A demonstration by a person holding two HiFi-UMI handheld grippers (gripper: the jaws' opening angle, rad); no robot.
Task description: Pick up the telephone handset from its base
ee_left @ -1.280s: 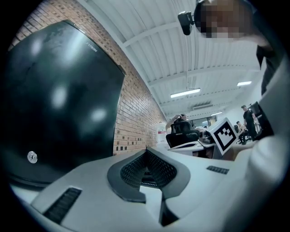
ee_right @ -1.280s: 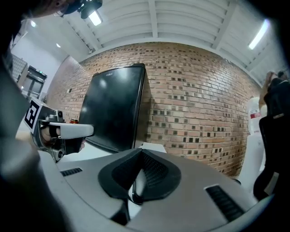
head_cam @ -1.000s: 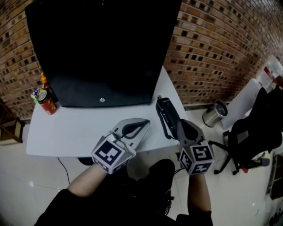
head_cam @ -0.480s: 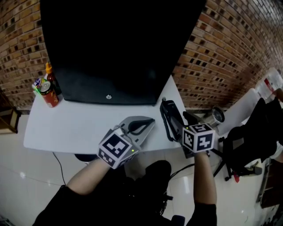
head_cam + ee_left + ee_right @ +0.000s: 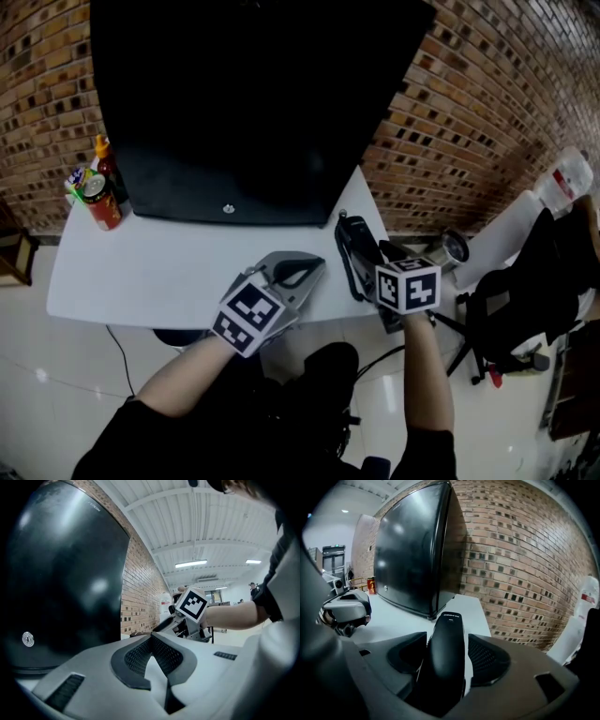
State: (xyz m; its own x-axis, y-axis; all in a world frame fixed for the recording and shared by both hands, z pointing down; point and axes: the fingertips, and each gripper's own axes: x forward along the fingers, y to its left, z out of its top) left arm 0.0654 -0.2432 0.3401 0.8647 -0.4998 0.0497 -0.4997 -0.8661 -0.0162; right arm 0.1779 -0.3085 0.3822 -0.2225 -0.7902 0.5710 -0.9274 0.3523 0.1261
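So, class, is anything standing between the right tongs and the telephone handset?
Nothing visible does. The handset lies between the right tongs, with one jaw on either side of it. The black monitor stands beyond it, and the left tongs are shut, off to its left.

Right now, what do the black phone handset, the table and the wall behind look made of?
The handset looks like smooth black plastic: it has a soft sheen and rounded moulded edges. The table has a plain matte white top, perhaps laminate or painted board; I can't tell which. The wall is bare brick, with mortar lines showing.
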